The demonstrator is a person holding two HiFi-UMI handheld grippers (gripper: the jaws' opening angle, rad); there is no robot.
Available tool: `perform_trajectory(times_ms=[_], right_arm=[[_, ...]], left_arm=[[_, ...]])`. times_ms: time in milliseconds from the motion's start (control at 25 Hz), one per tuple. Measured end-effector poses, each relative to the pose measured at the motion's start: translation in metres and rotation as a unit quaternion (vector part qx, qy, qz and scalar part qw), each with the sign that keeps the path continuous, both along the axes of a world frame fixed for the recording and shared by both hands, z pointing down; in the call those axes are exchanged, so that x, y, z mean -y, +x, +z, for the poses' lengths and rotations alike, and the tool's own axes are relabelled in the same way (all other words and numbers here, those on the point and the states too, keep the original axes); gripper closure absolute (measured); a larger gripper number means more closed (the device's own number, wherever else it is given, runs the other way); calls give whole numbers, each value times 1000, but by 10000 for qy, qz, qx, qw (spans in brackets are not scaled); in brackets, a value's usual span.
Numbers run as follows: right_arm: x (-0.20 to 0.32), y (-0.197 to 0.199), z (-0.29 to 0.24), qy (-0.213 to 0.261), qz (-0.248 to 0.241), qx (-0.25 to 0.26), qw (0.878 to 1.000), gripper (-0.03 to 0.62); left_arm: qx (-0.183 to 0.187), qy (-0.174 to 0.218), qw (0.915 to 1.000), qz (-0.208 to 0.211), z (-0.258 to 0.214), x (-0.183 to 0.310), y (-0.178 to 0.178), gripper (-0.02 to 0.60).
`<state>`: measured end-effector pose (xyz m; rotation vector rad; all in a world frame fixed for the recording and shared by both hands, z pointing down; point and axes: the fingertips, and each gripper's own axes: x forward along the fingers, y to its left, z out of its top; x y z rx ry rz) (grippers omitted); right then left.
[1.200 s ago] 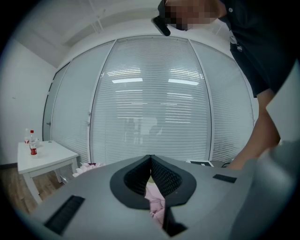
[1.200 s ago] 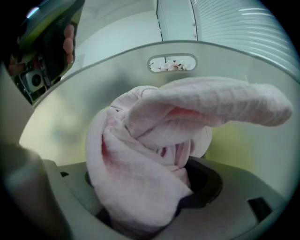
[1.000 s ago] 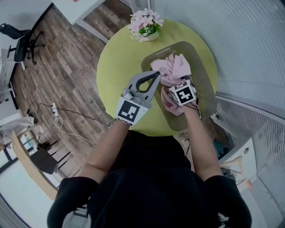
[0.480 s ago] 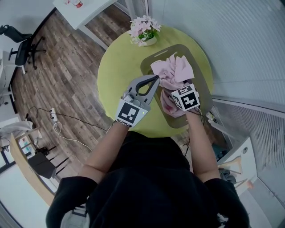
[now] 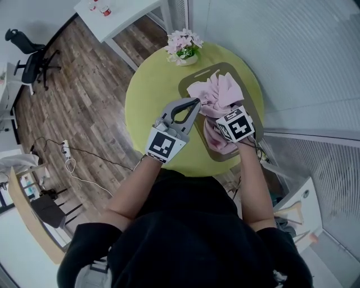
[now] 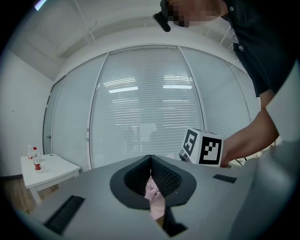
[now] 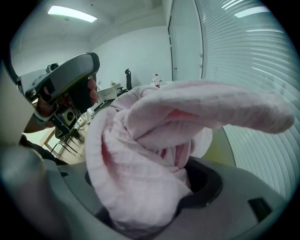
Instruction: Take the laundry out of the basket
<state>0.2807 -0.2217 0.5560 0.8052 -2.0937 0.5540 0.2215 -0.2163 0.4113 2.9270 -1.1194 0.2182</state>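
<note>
Judging by how things lie, the job is barely begun. The pink laundry (image 5: 219, 90) is bunched up over the basket (image 5: 256, 112), and its lower folds hang down inside the rim, so none of it has yet reached the desk (image 5: 149, 95). The right claw (image 5: 225, 117) is clamped on a thick wad of the cloth, which fills its jaws in the right gripper view. The left claw (image 5: 197, 101) is closed to a slit at the cloth's left edge, with a sliver of pink apparently caught in it. What is left, I think, is to lift the bundle clear and set it down. The round yellow-green desk also carries a pot of pink flowers (image 5: 184, 45) at its far edge, apart from the basket. Around it are a wooden floor (image 5: 84, 95), a white side table (image 5: 121, 14), an office chair (image 5: 28, 59) and a wall of slatted blinds (image 5: 298, 56).
</note>
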Motion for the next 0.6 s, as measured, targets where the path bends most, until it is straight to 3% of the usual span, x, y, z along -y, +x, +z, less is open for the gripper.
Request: perform_trajectory(times_ms=[160, 600], right_arm=[[-7, -6, -16, 3, -345, -189, 9992, 203], [-33, -28, -38, -41, -1321, -495, 9900, 203]], left_arm=[[-199, 42, 9997, -167, -11, -4, -6, 571], [48, 137, 9980, -611, -29, -33, -31, 571]])
